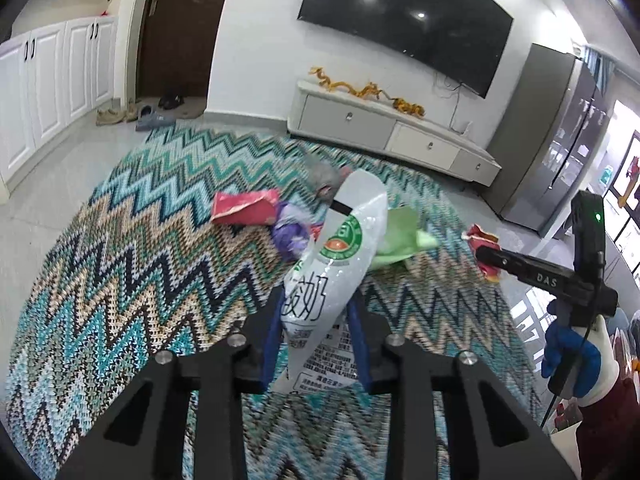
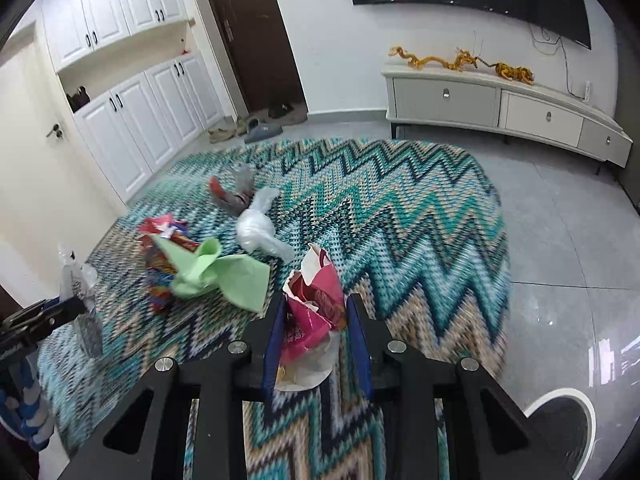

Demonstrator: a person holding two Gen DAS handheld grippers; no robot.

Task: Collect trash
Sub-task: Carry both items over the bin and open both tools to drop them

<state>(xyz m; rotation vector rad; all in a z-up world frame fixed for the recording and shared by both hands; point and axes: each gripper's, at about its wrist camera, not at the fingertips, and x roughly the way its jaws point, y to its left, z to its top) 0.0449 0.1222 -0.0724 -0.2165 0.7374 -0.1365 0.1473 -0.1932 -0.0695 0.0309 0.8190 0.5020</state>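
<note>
White pouch [image 1: 340, 272] pinched in left tool [image 1: 316, 336].

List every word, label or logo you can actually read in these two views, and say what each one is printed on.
"DAS": white letters on the black arm of the right gripper, seen from the left wrist.
"酸奶": large dark characters on the white plastic pouch in the left gripper.
Pouch's round green logo and small print: too blurred to read.
Pink wrapper in the right gripper: white characters, unreadable.
</note>
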